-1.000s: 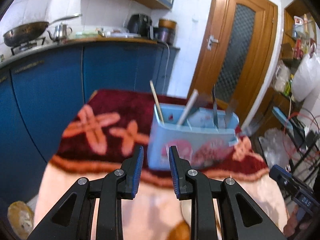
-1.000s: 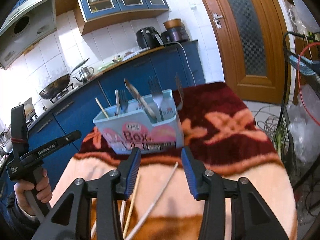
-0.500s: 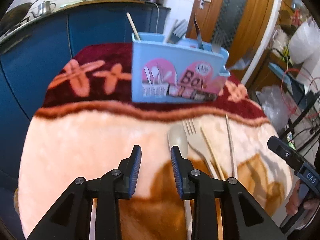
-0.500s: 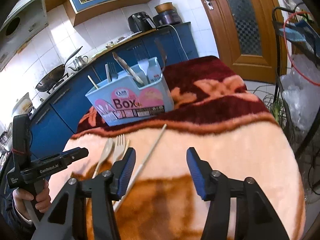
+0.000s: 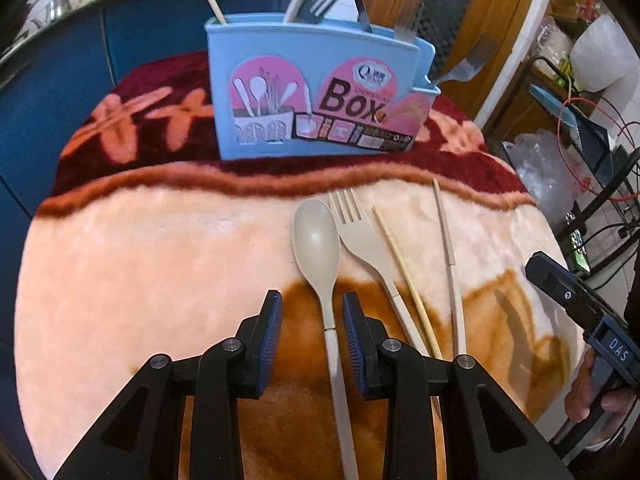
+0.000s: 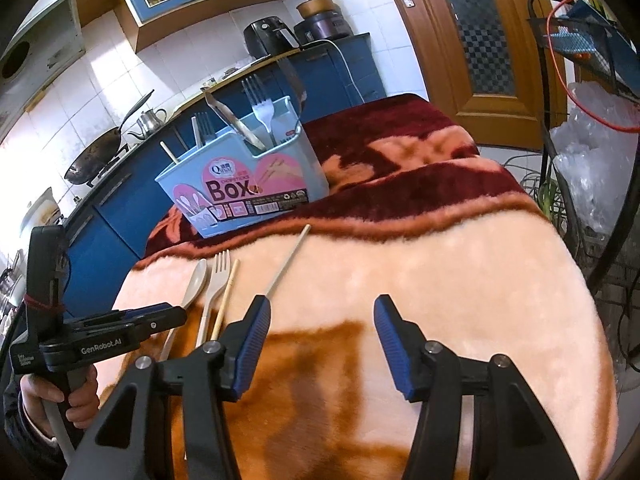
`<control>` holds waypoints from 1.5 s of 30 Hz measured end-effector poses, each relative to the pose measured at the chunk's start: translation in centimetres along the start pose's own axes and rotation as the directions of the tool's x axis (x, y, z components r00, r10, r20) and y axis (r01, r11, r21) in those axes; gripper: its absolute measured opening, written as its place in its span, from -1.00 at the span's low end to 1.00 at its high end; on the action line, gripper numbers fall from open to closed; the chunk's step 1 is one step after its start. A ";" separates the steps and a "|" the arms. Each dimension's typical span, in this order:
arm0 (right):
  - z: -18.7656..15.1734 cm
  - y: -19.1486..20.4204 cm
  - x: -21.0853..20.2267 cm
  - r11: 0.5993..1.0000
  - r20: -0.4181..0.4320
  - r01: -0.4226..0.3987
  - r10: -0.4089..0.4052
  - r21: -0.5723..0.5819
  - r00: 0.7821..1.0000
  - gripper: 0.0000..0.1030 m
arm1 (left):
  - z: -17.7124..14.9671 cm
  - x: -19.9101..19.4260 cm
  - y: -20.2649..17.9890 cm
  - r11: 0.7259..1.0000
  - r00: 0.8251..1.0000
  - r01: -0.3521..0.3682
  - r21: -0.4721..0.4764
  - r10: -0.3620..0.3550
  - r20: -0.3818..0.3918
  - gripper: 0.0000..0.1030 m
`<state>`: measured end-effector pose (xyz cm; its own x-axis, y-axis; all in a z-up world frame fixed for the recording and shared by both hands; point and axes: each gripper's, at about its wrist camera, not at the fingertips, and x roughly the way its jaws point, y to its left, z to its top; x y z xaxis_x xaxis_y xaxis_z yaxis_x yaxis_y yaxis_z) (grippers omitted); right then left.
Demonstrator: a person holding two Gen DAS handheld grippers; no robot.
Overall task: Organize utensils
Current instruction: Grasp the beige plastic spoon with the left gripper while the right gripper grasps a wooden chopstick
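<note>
- Left wrist view: The left gripper (image 5: pixel 312 314) hung low over the blanket-covered surface (image 5: pixel 140 264), its jaws narrowly parted and holding nothing. The handle of the beige spoon (image 5: pixel 320 248) ran between the two jaws, nearer the right-hand one; contact could not be told. Just beside the spoon lay the beige fork (image 5: pixel 366 246), then a thin wooden chopstick (image 5: pixel 404 276) and a beige chopstick (image 5: pixel 450 256), all loose on the blanket. The blue utensil box (image 5: pixel 316 92) stood upright beyond them, already carrying forks and a stick. The step in hand appeared to be the pick-up of the spoon; the next move called for closing squarely on the slim handle, then lifting it to the box.
- Right wrist view: The right gripper (image 6: pixel 320 334) hovered with jaws wide and empty, over bare blanket. The beige chopstick (image 6: pixel 286 262) ended just by its left jaw, outside the gap; the spoon (image 6: pixel 194 286) and fork (image 6: pixel 216 280) lay further left, near the left gripper (image 6: pixel 160 316). The utensil box (image 6: pixel 244 184) stood well apart, behind.
</note>
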<state>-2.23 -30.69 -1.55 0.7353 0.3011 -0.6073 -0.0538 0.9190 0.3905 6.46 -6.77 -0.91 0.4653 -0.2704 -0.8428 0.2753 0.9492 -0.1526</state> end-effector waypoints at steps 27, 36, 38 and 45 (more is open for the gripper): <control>0.5 1.8 1.7 0.998 -0.072 0.031 -0.035 -0.058 0.997 0.12 | 0.1 -3.1 4.5 0.989 0.982 0.074 -0.125 -0.051 0.183 -0.68; 1.8 4.0 3.9 0.994 -0.169 0.004 -0.023 -0.112 0.985 0.09 | -0.2 -5.8 5.9 0.989 0.950 0.066 -0.130 -0.023 0.311 -0.70; 2.1 4.4 4.6 0.992 -0.193 0.009 -0.032 -0.122 0.981 -0.01 | -0.3 -6.2 6.1 0.990 0.943 0.067 -0.128 -0.021 0.334 -0.70; 3.5 5.5 7.3 0.987 -0.285 0.038 -0.083 -0.158 0.955 -0.34 | -0.2 -7.5 6.8 0.988 0.917 0.083 -0.128 -0.026 0.397 -0.71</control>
<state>5.23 -24.34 -1.41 0.5137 0.2839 -0.8097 -0.1315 0.9586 0.2527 4.67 1.72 4.25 0.7539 -0.3363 -0.5644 0.2028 0.9362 -0.2870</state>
